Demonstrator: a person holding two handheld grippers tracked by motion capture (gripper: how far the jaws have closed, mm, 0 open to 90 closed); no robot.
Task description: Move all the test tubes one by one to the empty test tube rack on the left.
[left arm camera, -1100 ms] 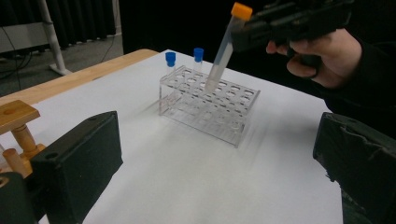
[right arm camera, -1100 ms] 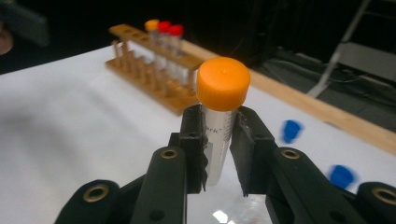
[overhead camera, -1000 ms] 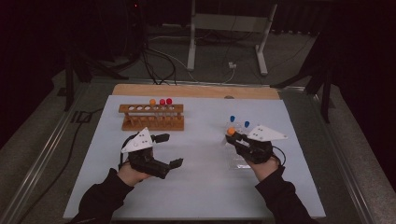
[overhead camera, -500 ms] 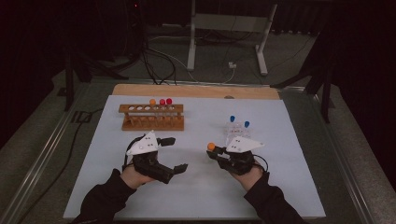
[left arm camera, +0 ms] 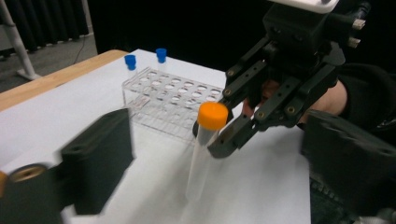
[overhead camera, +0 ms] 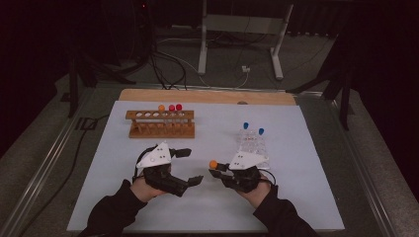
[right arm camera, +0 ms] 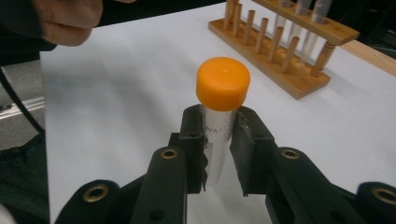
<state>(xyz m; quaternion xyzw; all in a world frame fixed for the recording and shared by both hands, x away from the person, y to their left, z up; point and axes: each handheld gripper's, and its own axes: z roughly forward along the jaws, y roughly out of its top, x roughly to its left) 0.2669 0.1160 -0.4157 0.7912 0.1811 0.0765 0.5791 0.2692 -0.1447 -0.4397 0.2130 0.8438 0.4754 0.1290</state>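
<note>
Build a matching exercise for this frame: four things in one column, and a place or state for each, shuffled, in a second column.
Things:
1. orange-capped tube
2. wooden rack
3. clear rack
4. left gripper

Places or states:
A. holds two blue-capped tubes at its far end
B. jaws spread apart, holding nothing
C. clamped upright just below its cap in the right gripper
D. stands at the far left of the white sheet, with one orange and two red caps showing

Pairs: 1-C, 2-D, 3-A, 4-B
</note>
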